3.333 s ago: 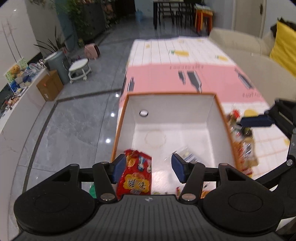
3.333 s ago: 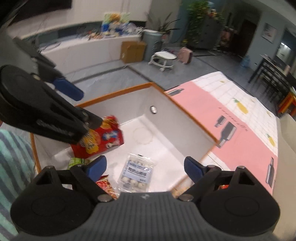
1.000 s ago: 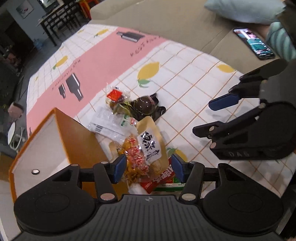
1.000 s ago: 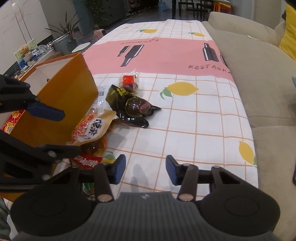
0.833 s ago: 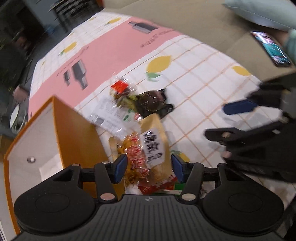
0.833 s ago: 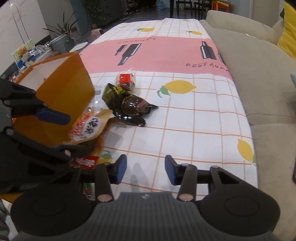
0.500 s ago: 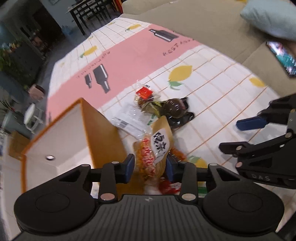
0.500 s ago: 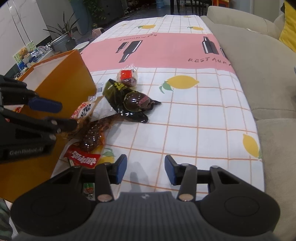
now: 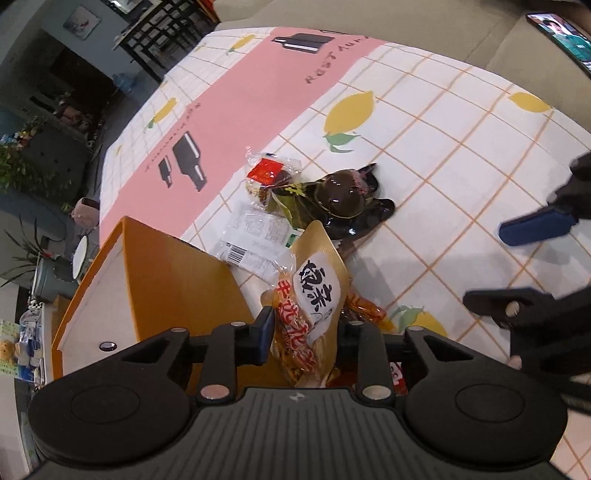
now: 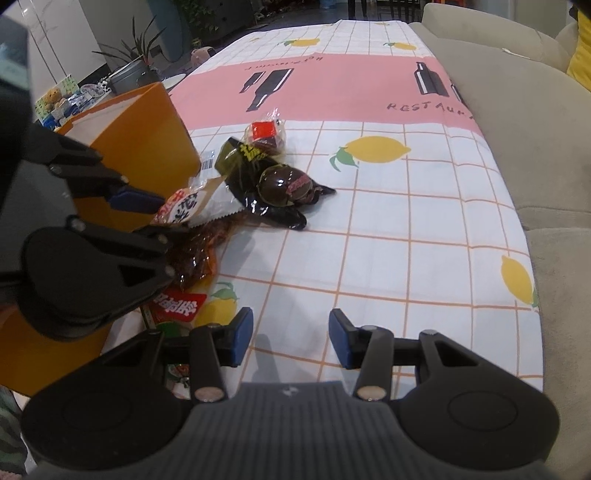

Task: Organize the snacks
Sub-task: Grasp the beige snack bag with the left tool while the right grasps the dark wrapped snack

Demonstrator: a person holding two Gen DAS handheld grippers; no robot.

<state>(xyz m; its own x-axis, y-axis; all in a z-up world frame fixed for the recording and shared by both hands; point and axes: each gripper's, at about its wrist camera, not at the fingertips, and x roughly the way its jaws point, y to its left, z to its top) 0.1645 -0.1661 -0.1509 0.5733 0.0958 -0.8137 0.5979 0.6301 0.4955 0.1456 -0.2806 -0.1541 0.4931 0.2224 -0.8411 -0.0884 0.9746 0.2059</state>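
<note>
A tan snack bag (image 9: 317, 291) with red and black characters lies in a pile beside the orange box (image 9: 166, 277). My left gripper (image 9: 304, 332) has this bag between its jaws, which are closing, and the pads press its sides. In the right wrist view the left gripper (image 10: 155, 218) pinches the same bag (image 10: 188, 205) next to the box (image 10: 147, 133). My right gripper (image 10: 291, 338) hovers open over the checked tablecloth (image 10: 406, 221), with nothing between its fingers.
A dark brown pack (image 10: 280, 184), a small clear pack with a red label (image 10: 264, 134) and a white clear pack (image 9: 255, 236) lie beyond the bag. A red packet (image 10: 177, 306) lies under the pile. A beige sofa (image 10: 517, 110) borders the cloth, with a phone (image 9: 561, 33) on it.
The left gripper's jaws have narrowed from wide apart onto the tan bag while it sank toward the pile. The right gripper has stayed in place, open as before.
</note>
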